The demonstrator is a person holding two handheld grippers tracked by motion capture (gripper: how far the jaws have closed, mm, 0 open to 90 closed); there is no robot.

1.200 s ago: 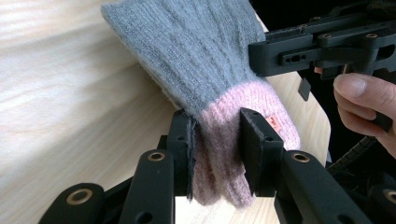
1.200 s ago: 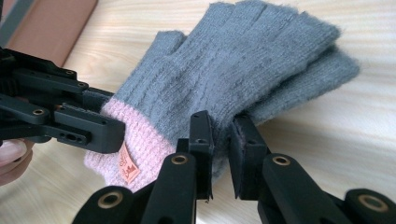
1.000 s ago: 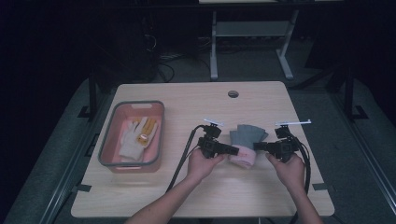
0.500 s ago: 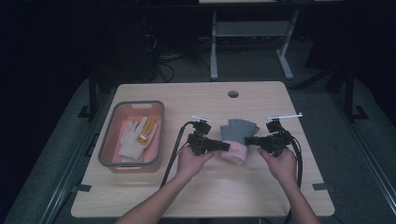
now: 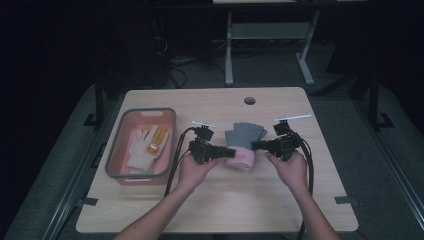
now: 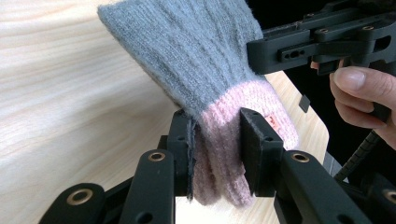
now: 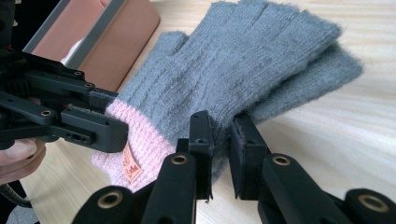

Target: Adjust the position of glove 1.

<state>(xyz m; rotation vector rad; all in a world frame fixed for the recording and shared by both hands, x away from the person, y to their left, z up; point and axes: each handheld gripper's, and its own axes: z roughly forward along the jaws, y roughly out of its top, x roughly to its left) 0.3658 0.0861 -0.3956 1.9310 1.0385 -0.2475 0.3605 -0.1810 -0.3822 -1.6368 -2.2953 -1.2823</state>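
Note:
A grey knitted glove with a pink cuff (image 5: 242, 144) hangs between both grippers just above the middle of the table. My left gripper (image 5: 227, 151) is shut on the glove's pink cuff (image 6: 219, 154), which bulges out between the pads. On the opposite side my right gripper (image 5: 256, 145) is shut on the grey edge of the glove (image 7: 243, 70) near the cuff. The glove's fingers point toward the far side of the table. A small orange label (image 7: 129, 165) sits on the cuff.
A pink basket with a grey rim (image 5: 165, 116) stands at the left of the wooden table (image 5: 220, 205); a white and yellow glove (image 5: 145, 145) lies in it. A round cable hole (image 5: 249, 100) marks the far edge. Cables trail from both grippers.
Both hands have moved left and toward the far side of the table, carrying the glove with them and lifting it slightly. Both grips have stayed the same.

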